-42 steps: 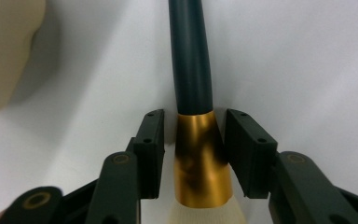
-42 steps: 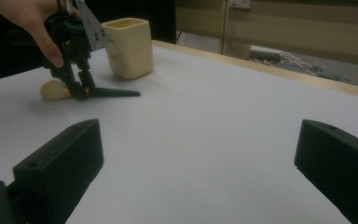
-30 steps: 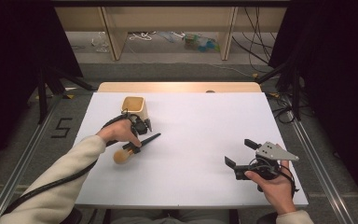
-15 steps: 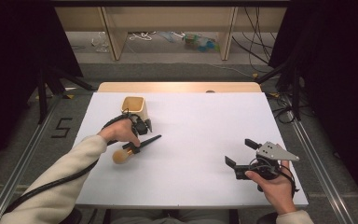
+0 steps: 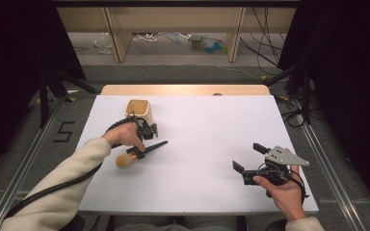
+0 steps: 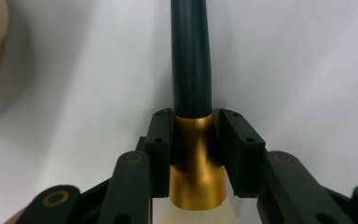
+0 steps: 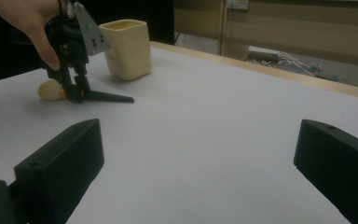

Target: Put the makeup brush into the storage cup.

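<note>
A makeup brush with a black handle, gold ferrule and cream bristle head lies low on the white table, left of centre. My left gripper is shut on its gold ferrule, seen close up in the left gripper view, where the black handle points away from me. A cream cup stands upright just behind that hand. At the front right my right gripper hangs open with nothing between its jaws. From there I see the left gripper, the brush and the cup.
A wooden strip runs along the table's far edge, with shelving and loose cables on the floor behind it. Metal rails flank the table on both sides. Broad bare tabletop lies between the two grippers.
</note>
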`<move>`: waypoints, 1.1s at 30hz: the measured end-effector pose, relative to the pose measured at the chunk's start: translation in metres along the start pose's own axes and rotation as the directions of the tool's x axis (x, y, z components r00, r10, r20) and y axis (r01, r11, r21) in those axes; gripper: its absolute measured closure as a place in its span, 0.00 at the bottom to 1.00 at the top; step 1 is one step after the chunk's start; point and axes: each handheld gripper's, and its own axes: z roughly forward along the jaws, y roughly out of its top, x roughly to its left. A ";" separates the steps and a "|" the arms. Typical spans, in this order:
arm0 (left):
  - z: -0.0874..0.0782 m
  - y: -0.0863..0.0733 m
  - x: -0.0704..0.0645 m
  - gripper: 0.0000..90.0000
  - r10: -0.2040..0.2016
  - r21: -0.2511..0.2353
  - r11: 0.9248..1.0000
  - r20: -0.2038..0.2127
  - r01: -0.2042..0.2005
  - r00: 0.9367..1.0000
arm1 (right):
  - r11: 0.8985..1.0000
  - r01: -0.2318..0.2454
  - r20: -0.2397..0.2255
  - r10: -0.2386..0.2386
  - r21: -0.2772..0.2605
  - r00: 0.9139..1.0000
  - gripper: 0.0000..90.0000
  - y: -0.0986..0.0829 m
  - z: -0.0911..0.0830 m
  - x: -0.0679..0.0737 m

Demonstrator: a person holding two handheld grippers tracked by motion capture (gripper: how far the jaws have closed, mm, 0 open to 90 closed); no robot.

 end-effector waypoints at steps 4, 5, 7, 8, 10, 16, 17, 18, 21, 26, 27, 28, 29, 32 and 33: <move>-0.003 -0.001 -0.001 0.73 0.049 -0.016 0.999 0.004 -0.049 0.999 | 1.000 0.005 0.005 -0.005 -0.002 1.000 0.02 0.000 0.000 0.000; -0.005 -0.001 -0.002 0.73 0.063 -0.019 0.998 0.001 -0.063 0.998 | 1.000 0.004 0.003 -0.004 -0.002 1.000 0.02 0.000 0.000 0.001; -0.007 -0.002 -0.003 0.73 0.082 -0.028 0.996 -0.004 -0.082 0.997 | 1.000 0.004 0.003 -0.004 -0.001 1.000 0.02 0.000 0.000 0.000; -0.008 -0.002 -0.004 0.73 0.098 -0.032 0.995 -0.003 -0.098 0.995 | 1.000 0.002 0.000 -0.002 -0.003 1.000 0.02 0.000 0.001 0.000; -0.011 -0.003 -0.005 0.73 0.122 -0.035 0.992 -0.005 -0.123 0.992 | 1.000 -0.007 -0.021 0.007 -0.001 1.000 0.02 0.000 0.002 0.001; -0.018 -0.006 -0.013 0.73 0.195 -0.043 0.980 -0.024 -0.196 0.981 | 1.000 0.000 -0.060 0.001 0.006 0.998 0.02 -0.001 0.005 0.005; -0.020 -0.006 -0.014 0.73 0.199 -0.039 0.979 -0.023 -0.199 0.980 | 1.000 0.009 -0.060 -0.009 0.005 0.998 0.03 -0.001 0.006 0.004; -0.021 -0.007 -0.016 0.73 0.210 -0.039 0.977 -0.030 -0.211 0.977 | 1.000 0.028 -0.060 -0.027 0.004 0.998 0.03 -0.001 0.006 0.004; -0.024 -0.008 -0.020 0.73 0.225 -0.039 0.973 -0.041 -0.226 0.974 | 1.000 0.004 -0.093 -0.001 0.028 0.996 0.04 -0.002 0.007 0.007; -0.029 -0.009 -0.024 0.73 0.239 -0.038 0.970 -0.038 -0.241 0.970 | 0.998 0.042 -0.111 -0.038 0.037 0.993 0.04 -0.003 0.012 0.010; -0.030 -0.009 -0.025 0.73 0.238 -0.037 0.970 -0.042 -0.240 0.970 | 0.996 0.065 -0.113 -0.058 0.054 0.992 0.03 -0.002 0.013 0.011; -0.031 -0.010 -0.026 0.73 0.243 -0.029 0.969 -0.042 -0.244 0.969 | 0.996 0.065 -0.113 -0.058 0.054 0.992 0.03 -0.002 0.013 0.011; -0.032 -0.010 -0.026 0.73 0.244 -0.040 0.969 -0.048 -0.246 0.969 | 0.995 0.069 -0.123 -0.060 0.066 0.991 0.03 -0.003 0.014 0.012; -0.035 -0.011 -0.029 0.73 0.252 -0.036 0.967 -0.044 -0.254 0.967 | 0.995 0.077 -0.131 -0.068 0.065 0.989 0.03 -0.004 0.018 0.015; -0.036 -0.012 -0.030 0.73 0.255 -0.036 0.966 -0.043 -0.257 0.966 | 0.994 0.084 -0.141 -0.073 0.073 0.987 0.03 -0.003 0.018 0.015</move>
